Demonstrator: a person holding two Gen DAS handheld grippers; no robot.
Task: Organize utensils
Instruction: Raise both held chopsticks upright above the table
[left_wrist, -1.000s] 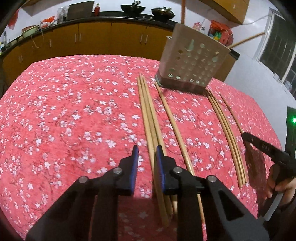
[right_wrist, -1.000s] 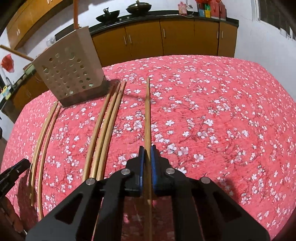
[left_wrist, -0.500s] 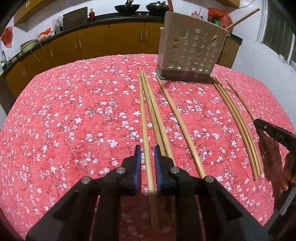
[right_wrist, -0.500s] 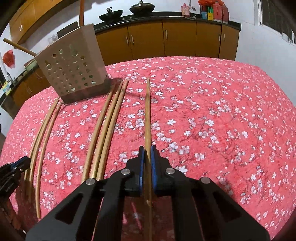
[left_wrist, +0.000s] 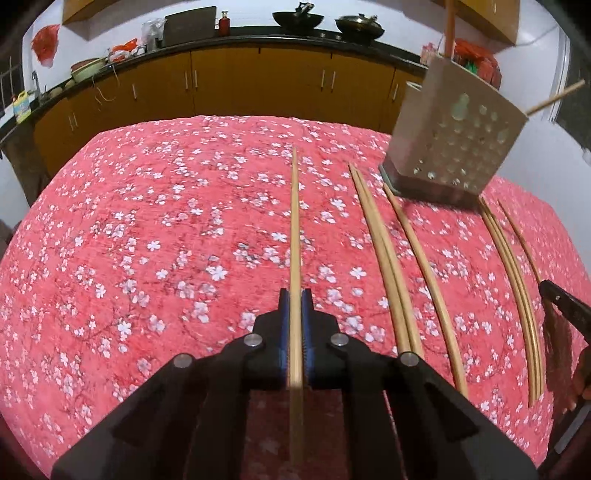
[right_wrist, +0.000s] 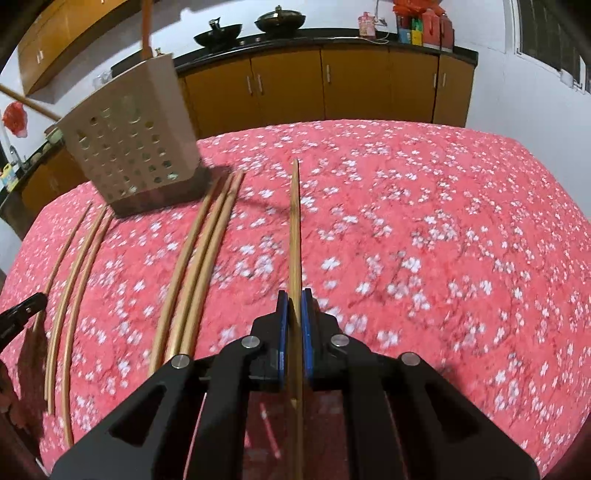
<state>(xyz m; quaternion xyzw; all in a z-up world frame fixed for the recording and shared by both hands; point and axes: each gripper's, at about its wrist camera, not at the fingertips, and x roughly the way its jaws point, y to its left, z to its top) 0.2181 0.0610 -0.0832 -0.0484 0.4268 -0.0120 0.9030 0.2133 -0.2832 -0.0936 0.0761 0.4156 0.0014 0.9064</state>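
My left gripper (left_wrist: 294, 295) is shut on a long wooden chopstick (left_wrist: 294, 229) and holds it above the red floral tablecloth. My right gripper (right_wrist: 294, 297) is shut on another chopstick (right_wrist: 294, 225), also raised over the cloth. Several more chopsticks (left_wrist: 384, 254) lie in rows on the cloth; they also show in the right wrist view (right_wrist: 195, 258). A beige perforated utensil holder (left_wrist: 458, 136) stands at the far side, with chopsticks sticking out of it; it shows at the upper left of the right wrist view (right_wrist: 129, 140).
The table (left_wrist: 147, 221) is covered in red cloth with white blossoms. Wooden kitchen cabinets (left_wrist: 258, 85) and a dark counter with woks run behind it. The other gripper's tip shows at each view's edge (left_wrist: 565, 302) (right_wrist: 22, 314).
My left gripper has closed on a chopstick and lifted it away to the left of the row. My right gripper keeps its chopstick and has moved, blurring its view.
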